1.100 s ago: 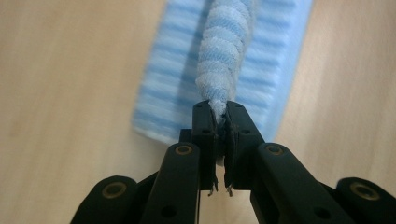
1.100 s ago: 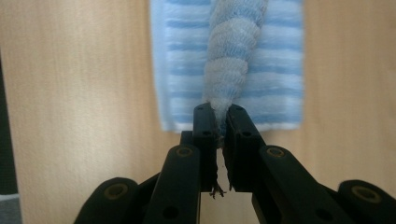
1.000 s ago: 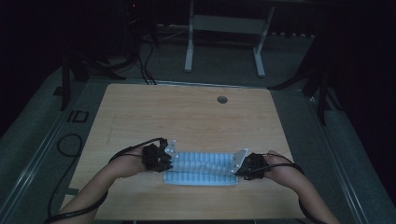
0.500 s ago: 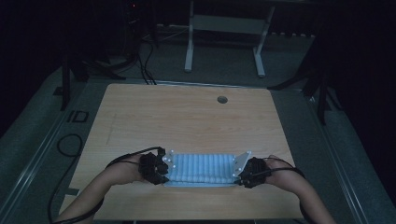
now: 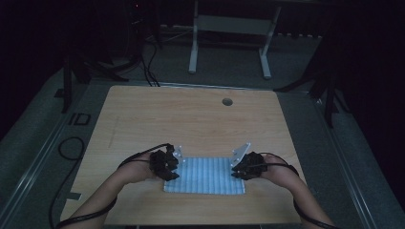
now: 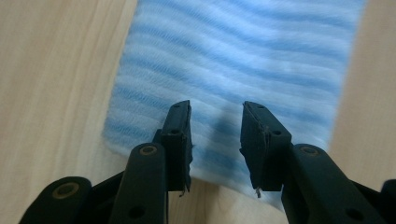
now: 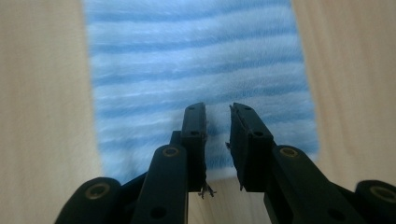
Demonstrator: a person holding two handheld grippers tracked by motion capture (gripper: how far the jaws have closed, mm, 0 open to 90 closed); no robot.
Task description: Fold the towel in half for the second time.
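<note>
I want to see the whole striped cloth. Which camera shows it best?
The high view: the blue-striped cloth lies flat near the table's front edge, whole, with a gripper at each end. The left gripper view and right gripper view show its stripes and fuzzy weave close up, but cut off.

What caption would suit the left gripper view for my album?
Left tool, jaws slightly apart, poised over the edge of a blue-striped cloth lying flat on a wooden table.

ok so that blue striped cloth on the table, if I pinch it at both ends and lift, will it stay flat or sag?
The blue striped cloth would probably sag in the middle: it lies limp and flat on the table, and looks soft and fuzzy in the left gripper view. It seems thin, so likely light. Pushed, it would probably bunch up rather than slide whole.
</note>
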